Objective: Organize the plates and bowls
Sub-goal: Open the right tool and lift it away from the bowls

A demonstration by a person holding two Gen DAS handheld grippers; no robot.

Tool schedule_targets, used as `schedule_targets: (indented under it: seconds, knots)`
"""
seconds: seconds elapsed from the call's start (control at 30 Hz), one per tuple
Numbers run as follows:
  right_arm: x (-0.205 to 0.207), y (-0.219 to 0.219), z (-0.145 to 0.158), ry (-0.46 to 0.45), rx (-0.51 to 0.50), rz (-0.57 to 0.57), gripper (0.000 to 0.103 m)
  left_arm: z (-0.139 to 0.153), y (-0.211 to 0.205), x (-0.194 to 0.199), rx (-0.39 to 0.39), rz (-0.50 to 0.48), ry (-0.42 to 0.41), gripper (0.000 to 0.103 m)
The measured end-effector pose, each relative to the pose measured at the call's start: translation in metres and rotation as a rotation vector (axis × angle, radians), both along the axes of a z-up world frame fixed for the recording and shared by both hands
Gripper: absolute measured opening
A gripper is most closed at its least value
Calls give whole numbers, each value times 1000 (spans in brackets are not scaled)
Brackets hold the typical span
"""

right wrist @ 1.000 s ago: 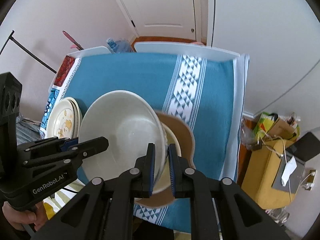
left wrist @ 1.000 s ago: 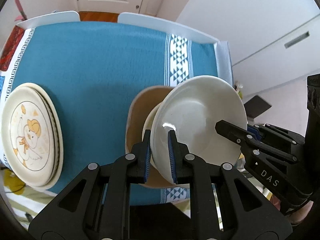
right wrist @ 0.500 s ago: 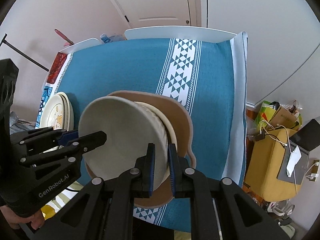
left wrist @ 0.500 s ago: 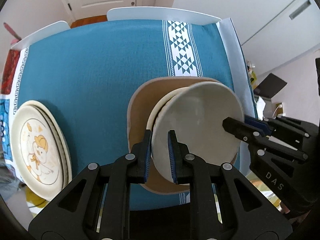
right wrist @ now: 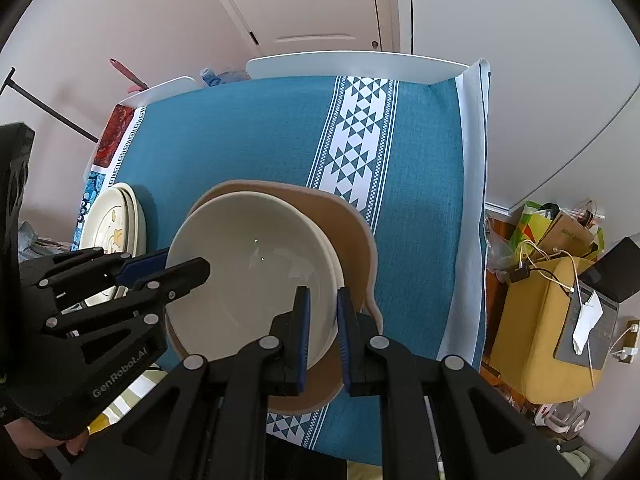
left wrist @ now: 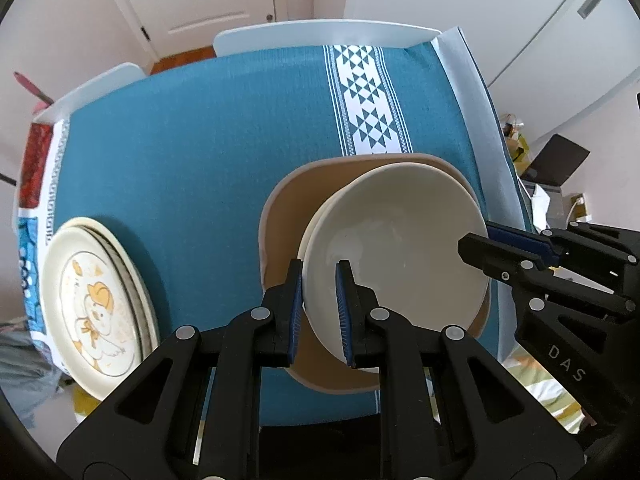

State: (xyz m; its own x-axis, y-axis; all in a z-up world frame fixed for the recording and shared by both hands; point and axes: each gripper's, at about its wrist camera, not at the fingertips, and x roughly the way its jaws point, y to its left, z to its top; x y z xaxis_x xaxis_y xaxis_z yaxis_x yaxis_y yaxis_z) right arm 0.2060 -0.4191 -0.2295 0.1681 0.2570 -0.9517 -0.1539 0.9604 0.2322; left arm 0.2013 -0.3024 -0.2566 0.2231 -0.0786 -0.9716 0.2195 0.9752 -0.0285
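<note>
Cream bowl gripped at opposite rims by both hand-held grippers, seemingly nested.

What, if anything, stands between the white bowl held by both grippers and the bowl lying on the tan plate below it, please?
Nothing visible does. The white bowl, gripped at opposite rims by the left gripper and right gripper, sits directly over the lower bowl on the tan plate.

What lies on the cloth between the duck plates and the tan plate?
Nothing: only bare blue tablecloth between the duck plates and tan plate, in the left wrist view.
</note>
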Motion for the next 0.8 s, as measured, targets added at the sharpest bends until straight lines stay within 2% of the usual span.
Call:
schedule_targets:
  seconds: [0.1, 0.3, 0.43, 0.53, 0.6, 0.67, 0.7, 0.73, 0.77, 0.8]
  knots:
    - [-2, -1, 3, -9, 8, 0, 12, 8, -2, -2, 16, -8, -42, 14]
    - [-7, -5, 10, -27, 27, 1, 12, 17, 4, -6, -15, 10, -59, 14]
    - [-13, -11, 31, -90, 41, -10, 12, 39, 12, -12, -47, 32, -117, 14]
    - [-23, -18, 56, -180, 72, -10, 13, 68, 25, -21, -78, 65, -216, 14]
    - [-34, -25, 77, -268, 79, -21, 31, 84, 34, -29, -93, 73, -287, 14]
    - [-45, -31, 91, -339, 98, -40, 91, 98, 42, -40, -98, 77, -360, 17]
    - [-53, -35, 100, -386, 107, -58, 98, 104, 46, -46, -95, 80, -395, 20]
    - [-58, -35, 106, -414, 110, -69, 100, 108, 49, -50, -92, 81, -416, 40]
    - [-64, -37, 111, -444, 113, -84, 100, 111, 52, -56, -90, 84, -438, 80]
    - [-69, -40, 115, -470, 116, -102, 100, 114, 56, -61, -87, 94, -469, 97]
